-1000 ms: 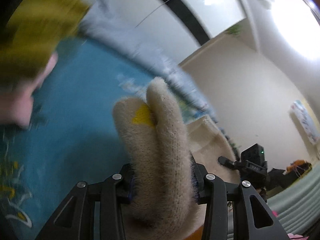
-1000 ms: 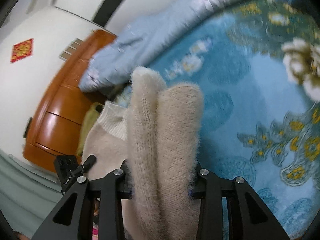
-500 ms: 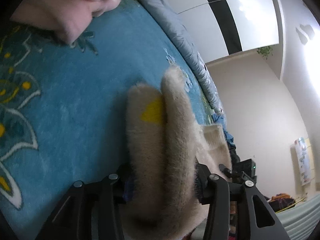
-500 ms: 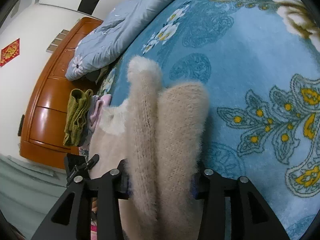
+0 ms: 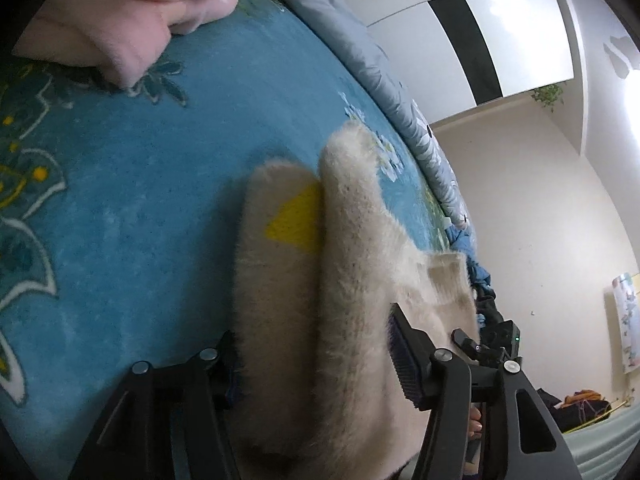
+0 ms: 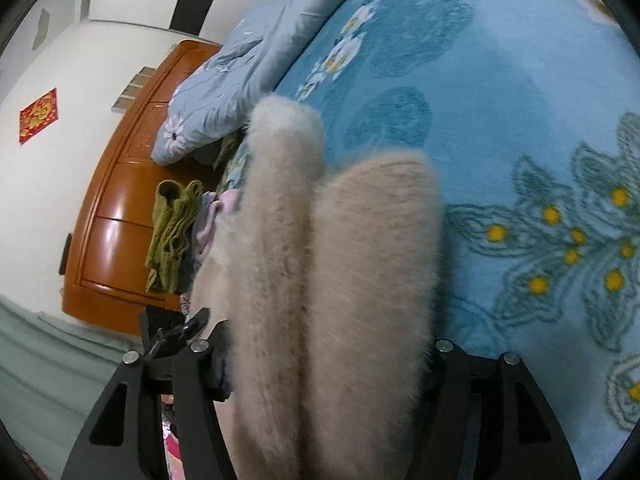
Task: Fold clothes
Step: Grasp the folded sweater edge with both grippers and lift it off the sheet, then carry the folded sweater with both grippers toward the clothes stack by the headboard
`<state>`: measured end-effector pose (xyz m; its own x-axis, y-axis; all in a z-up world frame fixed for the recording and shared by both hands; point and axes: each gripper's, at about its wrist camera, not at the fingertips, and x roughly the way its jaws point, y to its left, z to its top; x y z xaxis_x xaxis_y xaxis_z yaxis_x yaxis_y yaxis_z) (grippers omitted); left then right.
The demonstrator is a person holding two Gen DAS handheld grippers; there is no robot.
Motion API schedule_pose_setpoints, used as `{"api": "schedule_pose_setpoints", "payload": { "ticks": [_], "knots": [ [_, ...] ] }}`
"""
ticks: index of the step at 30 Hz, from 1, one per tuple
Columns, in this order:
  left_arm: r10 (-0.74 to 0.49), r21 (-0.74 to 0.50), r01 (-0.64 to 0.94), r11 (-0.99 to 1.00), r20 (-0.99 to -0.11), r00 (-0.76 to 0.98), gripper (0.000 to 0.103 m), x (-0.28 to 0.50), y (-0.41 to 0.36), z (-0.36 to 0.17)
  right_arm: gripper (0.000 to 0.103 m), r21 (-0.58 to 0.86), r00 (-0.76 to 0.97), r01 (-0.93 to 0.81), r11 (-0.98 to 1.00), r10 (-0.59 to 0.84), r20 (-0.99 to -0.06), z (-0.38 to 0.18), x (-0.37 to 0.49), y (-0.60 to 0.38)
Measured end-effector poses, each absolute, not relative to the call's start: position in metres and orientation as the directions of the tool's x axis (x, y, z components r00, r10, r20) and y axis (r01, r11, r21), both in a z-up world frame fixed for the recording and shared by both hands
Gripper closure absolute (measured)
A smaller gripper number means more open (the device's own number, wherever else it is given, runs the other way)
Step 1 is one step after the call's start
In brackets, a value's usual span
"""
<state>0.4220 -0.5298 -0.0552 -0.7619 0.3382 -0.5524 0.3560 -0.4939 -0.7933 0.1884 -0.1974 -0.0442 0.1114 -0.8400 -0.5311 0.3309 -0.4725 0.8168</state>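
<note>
A fuzzy cream sweater with a yellow patch lies bunched on the blue floral blanket. My left gripper has its jaws spread; the right pad stands clear of the fabric, and the folds sit loose between the jaws. In the right wrist view the same sweater stands in two thick folds between the jaws of my right gripper, which are spread wide, with the sweater resting on the blanket.
A pink folded garment lies at the blanket's far left. A grey-blue duvet runs along the far edge. An olive garment and other clothes lie by the wooden headboard. Black camera gear stands beyond the bed.
Both grippers have come down to the blanket with the sweater, and their jaws have spread wider, loosening from the folds. The views have steadied.
</note>
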Motion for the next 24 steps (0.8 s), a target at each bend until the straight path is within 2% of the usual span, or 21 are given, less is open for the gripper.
{"api": "schedule_pose_setpoints", "payload": {
  "ticks": [1, 2, 5, 10, 16, 19, 24],
  "knots": [
    [0.334, -0.791, 0.357, -0.497, -0.553, -0.763, 0.048, 0.422, -0.530, -0.054, 0.053, 0.818, 0.113, 0.331, -0.470, -0.841, -0.529, -0.043, 0.189, -0.198],
    [0.325, -0.785, 0.357, -0.506, -0.557, -0.765, 0.053, 0.423, -0.529, -0.052, 0.056, 0.820, 0.112, 0.332, -0.467, -0.843, -0.526, -0.042, 0.189, -0.198],
    [0.324, -0.789, 0.324, -0.523, -0.535, -0.780, 0.060, 0.428, -0.526, -0.038, 0.060, 0.822, 0.106, 0.347, -0.451, -0.852, -0.513, -0.028, 0.192, -0.197],
    [0.321, -0.771, 0.218, -0.598, -0.480, -0.816, 0.061, 0.424, -0.521, 0.017, 0.061, 0.812, 0.095, 0.435, -0.389, -0.877, -0.471, 0.023, 0.205, -0.199],
    [0.310, -0.737, 0.054, -0.674, -0.349, -0.884, 0.061, 0.446, -0.551, 0.113, 0.061, 0.768, 0.062, 0.583, -0.267, -0.927, -0.369, 0.124, 0.224, -0.210],
    [0.263, -0.674, 0.040, -0.738, -0.341, -0.903, 0.061, 0.459, -0.584, 0.161, 0.061, 0.744, 0.080, 0.641, -0.189, -0.948, -0.310, 0.172, 0.231, -0.238],
    [0.154, -0.619, 0.092, -0.780, -0.332, -0.931, 0.061, 0.483, -0.660, 0.214, 0.061, 0.688, 0.141, 0.719, -0.097, -0.949, -0.281, 0.234, 0.242, -0.331]
  ]
}}
